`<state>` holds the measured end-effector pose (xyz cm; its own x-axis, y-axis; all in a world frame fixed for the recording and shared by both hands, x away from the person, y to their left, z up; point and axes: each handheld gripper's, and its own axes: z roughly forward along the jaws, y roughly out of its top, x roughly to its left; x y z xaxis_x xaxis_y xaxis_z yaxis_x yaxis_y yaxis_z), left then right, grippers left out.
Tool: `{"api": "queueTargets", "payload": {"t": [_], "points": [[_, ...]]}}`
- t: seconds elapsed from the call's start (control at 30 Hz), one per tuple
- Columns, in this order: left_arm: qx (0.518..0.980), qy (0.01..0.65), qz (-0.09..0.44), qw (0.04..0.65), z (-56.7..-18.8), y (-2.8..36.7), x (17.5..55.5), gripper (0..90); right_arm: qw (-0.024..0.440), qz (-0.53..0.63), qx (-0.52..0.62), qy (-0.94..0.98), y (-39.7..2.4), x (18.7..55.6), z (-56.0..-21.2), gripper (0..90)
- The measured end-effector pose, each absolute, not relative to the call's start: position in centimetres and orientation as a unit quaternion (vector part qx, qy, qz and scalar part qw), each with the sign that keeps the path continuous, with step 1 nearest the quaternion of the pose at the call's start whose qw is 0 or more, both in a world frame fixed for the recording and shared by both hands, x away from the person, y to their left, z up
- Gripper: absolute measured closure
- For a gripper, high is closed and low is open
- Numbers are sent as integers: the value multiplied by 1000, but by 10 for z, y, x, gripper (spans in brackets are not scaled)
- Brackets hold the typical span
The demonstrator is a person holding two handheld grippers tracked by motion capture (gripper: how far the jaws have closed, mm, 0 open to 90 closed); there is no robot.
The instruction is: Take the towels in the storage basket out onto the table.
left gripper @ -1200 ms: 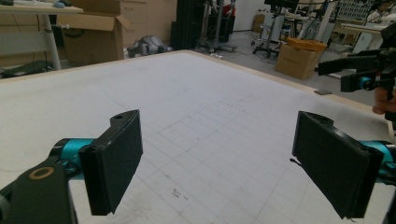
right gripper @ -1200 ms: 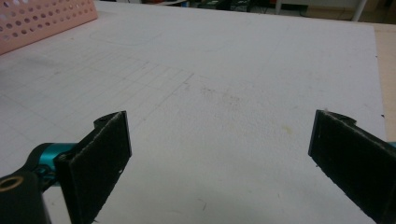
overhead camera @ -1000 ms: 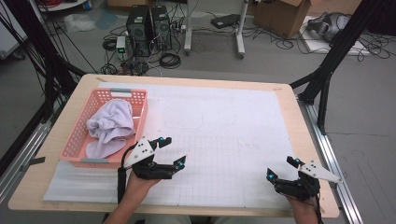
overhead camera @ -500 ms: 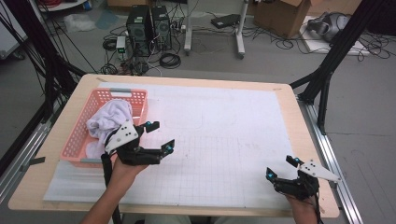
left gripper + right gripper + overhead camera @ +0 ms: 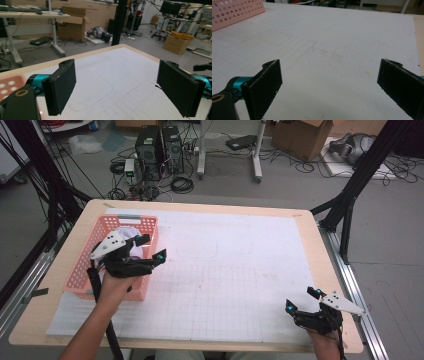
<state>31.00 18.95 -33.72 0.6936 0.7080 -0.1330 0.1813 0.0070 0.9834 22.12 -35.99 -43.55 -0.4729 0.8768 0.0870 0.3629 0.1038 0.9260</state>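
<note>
White gridded mat [image 5: 235, 270] covers the desk [image 5: 75, 220]. Pink basket [image 5: 82, 267] sits at its left edge, white cloth [image 5: 127, 234] inside. Left gripper [image 5: 148, 248] hovers over the basket's near-right corner, fingers wide apart, empty. Right gripper [image 5: 302, 301] rests near the front right, fingers spread, holding nothing.

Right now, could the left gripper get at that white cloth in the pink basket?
Probably yes. The left gripper hangs open over the pink basket, right above the white cloth, and the basket has no lid. It would only need to tip down.
</note>
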Motion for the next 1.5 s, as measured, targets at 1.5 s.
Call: {"api": "queueTargets", "payload": {"t": [1.5], "points": [[749, 524, 193, 357, -397, 286, 387, 162, 247, 495, 437, 709, -353, 224, -438, 44]]}}
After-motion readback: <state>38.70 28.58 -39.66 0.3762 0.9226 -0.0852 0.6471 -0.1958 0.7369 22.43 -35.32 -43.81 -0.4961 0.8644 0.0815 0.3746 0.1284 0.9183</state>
